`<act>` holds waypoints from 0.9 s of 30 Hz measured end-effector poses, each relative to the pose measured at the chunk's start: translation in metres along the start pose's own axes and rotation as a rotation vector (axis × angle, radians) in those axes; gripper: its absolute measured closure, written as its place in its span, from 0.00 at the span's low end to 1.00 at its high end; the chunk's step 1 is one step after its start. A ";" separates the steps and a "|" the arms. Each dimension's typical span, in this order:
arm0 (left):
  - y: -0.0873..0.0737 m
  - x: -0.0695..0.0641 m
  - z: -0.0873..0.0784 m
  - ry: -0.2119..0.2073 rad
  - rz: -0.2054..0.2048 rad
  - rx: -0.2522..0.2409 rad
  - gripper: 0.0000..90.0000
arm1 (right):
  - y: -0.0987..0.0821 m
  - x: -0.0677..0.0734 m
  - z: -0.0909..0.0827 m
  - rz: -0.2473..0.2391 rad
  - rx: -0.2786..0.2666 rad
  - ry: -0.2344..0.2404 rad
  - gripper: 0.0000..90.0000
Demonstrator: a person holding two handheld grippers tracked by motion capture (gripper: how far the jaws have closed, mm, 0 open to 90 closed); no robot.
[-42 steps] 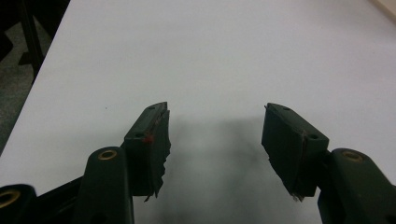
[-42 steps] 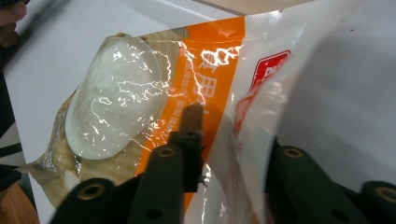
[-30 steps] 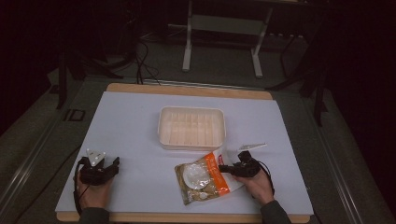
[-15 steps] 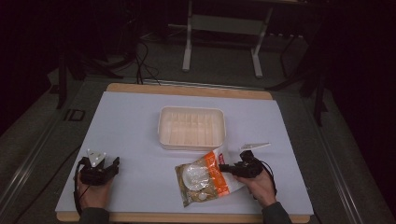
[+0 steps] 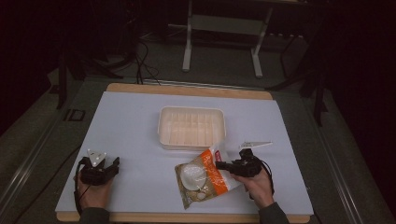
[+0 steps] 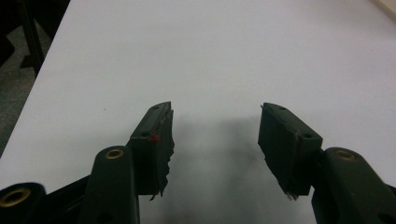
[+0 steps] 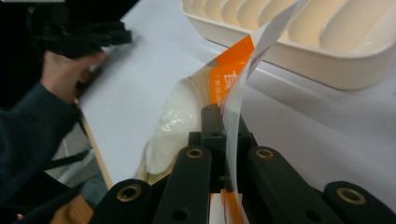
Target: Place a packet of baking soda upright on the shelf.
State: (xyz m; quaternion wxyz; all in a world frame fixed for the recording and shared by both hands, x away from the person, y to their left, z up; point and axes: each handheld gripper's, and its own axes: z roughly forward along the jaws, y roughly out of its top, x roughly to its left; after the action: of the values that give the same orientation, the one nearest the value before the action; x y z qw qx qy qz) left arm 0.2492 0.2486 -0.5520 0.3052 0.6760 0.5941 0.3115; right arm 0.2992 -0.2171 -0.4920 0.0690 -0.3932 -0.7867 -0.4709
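White paper covered the table (image 5: 140, 121), and a cream tray (image 5: 192, 127) sat near its middle. Well to the left of the tray and nearer the person, the left tongs (image 6: 215, 135) rested low over the bare sheet, jaws spread wide with nothing between them. Just in front of the tray lay an orange-and-clear bag (image 5: 201, 177) with pale food showing inside. The right tongs (image 7: 223, 122) were clamped on the bag's upper edge, near the tray's front right corner.
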 end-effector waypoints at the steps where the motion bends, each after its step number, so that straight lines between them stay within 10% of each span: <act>1: 0.000 0.000 0.000 0.000 0.000 0.000 0.49 | 0.000 0.000 0.000 0.000 -0.001 0.001 1.00; 27: 0.000 -0.002 0.000 0.034 0.002 -0.003 0.45 | 0.021 0.026 0.000 0.018 -0.013 0.095 1.00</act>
State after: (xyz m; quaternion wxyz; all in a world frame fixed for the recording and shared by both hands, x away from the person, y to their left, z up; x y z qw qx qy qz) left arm 0.2487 0.2465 -0.5525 0.2958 0.6708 0.5979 0.3241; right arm 0.2955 -0.1974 -0.4649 0.1077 -0.3778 -0.7759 -0.4935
